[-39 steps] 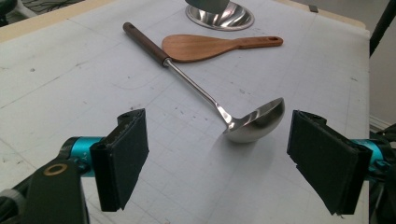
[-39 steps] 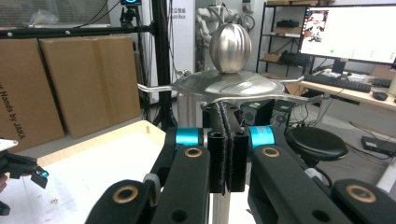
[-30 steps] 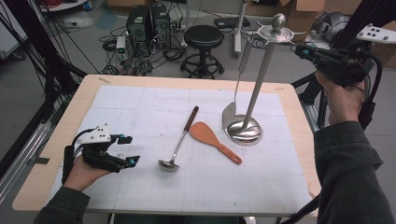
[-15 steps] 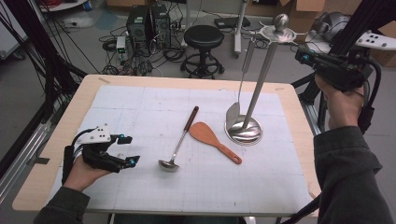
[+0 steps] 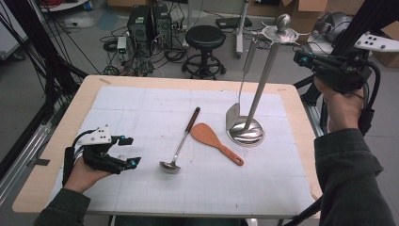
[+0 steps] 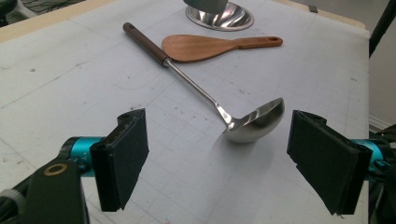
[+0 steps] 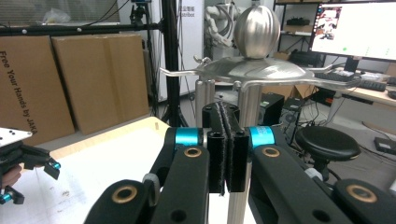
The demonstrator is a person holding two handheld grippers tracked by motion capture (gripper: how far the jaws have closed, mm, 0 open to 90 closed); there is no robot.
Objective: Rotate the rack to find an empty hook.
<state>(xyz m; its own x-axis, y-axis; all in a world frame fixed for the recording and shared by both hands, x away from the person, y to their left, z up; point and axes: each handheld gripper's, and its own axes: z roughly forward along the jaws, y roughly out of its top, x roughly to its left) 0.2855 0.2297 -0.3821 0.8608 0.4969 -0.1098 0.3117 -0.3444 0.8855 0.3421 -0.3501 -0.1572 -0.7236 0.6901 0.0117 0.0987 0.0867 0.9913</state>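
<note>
Left tool (image 6: 217, 161) open, aimed at ladle (image 6: 254, 122).
Handle runs away from it toward rack (image 5: 245, 130); right tool (image 7: 227, 151) clenched, empty.

Item 1: wooden worktop (image 5: 83, 101), covered by a white gridded sheet (image 5: 141, 110).
Item 2: black round stool (image 5: 204, 36), on the floor beyond the worktop's far edge.
Item 3: two dark computer towers (image 5: 149, 21), left of the stool, with loose cables (image 5: 174, 54) on the floor near them.
Item 4: brown cardboard boxes (image 7: 93, 79), standing side by side.
Item 5: lit monitor (image 7: 357, 28) on a desk in the background.
</note>
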